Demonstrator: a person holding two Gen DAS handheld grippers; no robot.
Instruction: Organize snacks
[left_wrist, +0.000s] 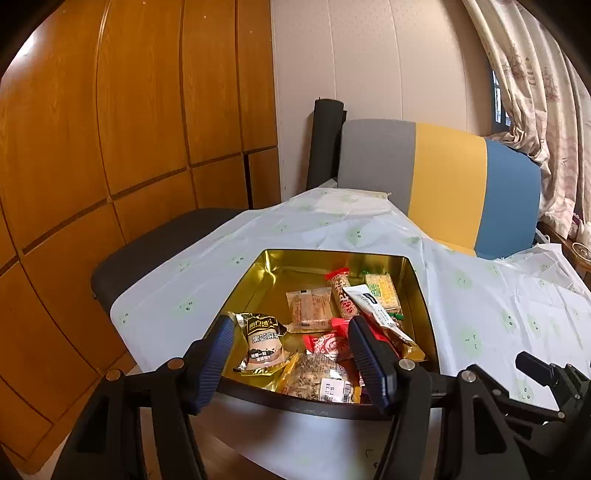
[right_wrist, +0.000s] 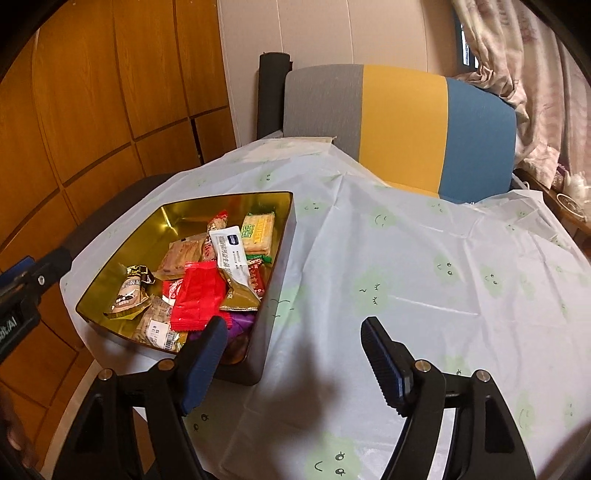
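A gold-lined tin box (left_wrist: 258, 280) (right_wrist: 162, 218) sits on the table's left part and holds several wrapped snacks: a black-and-gold pack (left_wrist: 264, 343) (right_wrist: 129, 291), a flat red packet (right_wrist: 197, 297), a white sachet (left_wrist: 373, 304) (right_wrist: 231, 251), a green-and-cream cracker pack (left_wrist: 384, 291) (right_wrist: 258, 230). My left gripper (left_wrist: 291, 350) is open and empty, hovering over the box's near edge. My right gripper (right_wrist: 295, 354) is open and empty, above the cloth just right of the box's near corner.
A pale tablecloth (right_wrist: 406, 277) with green smiley prints covers the table. A grey, yellow and blue chair back (right_wrist: 399, 125) stands behind it. Wooden wardrobe panels (left_wrist: 110, 129) rise at the left. A curtain (left_wrist: 535, 92) hangs at the right.
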